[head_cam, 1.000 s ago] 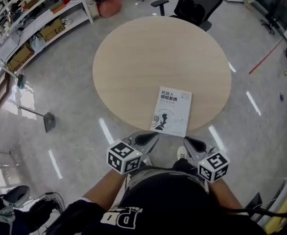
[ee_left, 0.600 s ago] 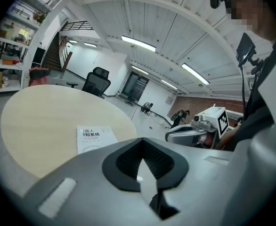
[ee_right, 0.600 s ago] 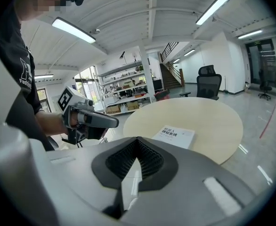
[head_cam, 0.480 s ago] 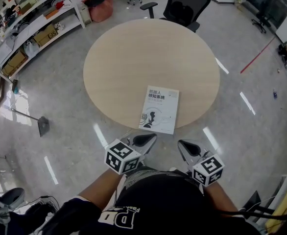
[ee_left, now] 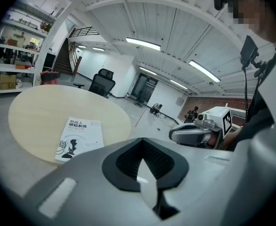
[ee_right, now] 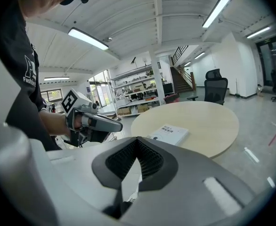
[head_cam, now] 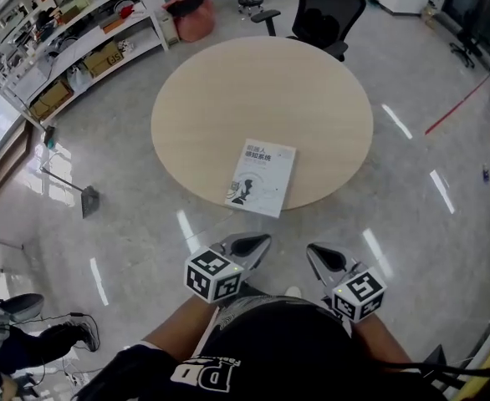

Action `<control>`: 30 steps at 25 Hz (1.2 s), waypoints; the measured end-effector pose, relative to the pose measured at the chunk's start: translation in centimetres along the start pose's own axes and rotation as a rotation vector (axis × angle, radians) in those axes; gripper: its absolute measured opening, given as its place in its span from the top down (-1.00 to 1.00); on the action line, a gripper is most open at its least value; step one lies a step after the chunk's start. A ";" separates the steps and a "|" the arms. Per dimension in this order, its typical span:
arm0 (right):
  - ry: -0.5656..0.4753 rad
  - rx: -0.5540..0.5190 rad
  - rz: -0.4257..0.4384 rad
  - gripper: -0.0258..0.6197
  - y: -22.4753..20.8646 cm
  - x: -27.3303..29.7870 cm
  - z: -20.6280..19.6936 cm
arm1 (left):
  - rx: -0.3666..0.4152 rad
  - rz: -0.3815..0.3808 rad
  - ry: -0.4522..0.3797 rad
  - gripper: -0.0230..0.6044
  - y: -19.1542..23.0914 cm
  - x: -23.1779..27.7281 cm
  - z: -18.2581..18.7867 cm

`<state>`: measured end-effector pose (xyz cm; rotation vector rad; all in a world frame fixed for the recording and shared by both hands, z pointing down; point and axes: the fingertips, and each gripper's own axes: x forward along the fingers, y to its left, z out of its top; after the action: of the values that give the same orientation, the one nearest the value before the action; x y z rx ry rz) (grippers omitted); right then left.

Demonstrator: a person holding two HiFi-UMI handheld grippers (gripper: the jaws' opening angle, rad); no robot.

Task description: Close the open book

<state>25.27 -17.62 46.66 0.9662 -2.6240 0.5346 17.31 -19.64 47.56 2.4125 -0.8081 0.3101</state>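
Note:
A white-covered book (head_cam: 261,177) lies shut, cover up, near the front edge of the round wooden table (head_cam: 228,90). It also shows in the left gripper view as the book (ee_left: 80,138) and in the right gripper view as the book (ee_right: 170,134). My left gripper (head_cam: 257,242) and right gripper (head_cam: 318,253) hover side by side over the floor, close to my body and short of the table edge. Both point toward the book and touch nothing. Each has its jaws closed together with nothing between them, as seen on the left gripper (ee_left: 143,169) and the right gripper (ee_right: 130,172).
A black office chair (head_cam: 329,11) stands behind the table, with a stool (head_cam: 249,2) and a red bag (head_cam: 191,15) to its left. Shelving (head_cam: 69,40) lines the far left. A floor squeegee (head_cam: 82,195) lies left of the table. Another person's leg (head_cam: 36,341) shows at bottom left.
I have stepped back from the table with both grippers. Their tips were close to the book's near edge and now a strip of floor separates them from the table.

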 end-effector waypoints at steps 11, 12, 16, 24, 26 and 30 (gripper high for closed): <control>0.012 -0.008 0.146 0.90 0.9 -3.7 -3.0 | -0.040 0.170 -0.055 0.90 -5.0 -2.6 -3.1; 0.011 -0.013 0.154 0.90 1.0 -3.4 -3.2 | -0.038 0.190 -0.049 0.90 -4.7 -3.1 -3.6; -0.007 -0.009 0.159 0.90 1.7 -2.8 -2.9 | -0.053 0.216 -0.039 0.90 -3.9 -4.4 -4.6; -0.019 0.001 0.109 0.90 3.1 -0.4 -1.4 | 0.012 0.167 -0.014 0.90 -2.2 -5.8 -3.2; -0.013 0.006 0.098 0.90 3.4 0.4 -1.3 | 0.014 0.161 -0.004 0.90 -1.4 -6.2 -3.3; -0.004 0.013 0.081 0.90 4.0 1.9 -1.2 | 0.022 0.146 0.012 0.90 0.3 -7.0 -3.5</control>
<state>21.33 -15.34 47.48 0.8686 -2.6754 0.5695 11.46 -14.43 47.85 2.3748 -0.9821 0.3914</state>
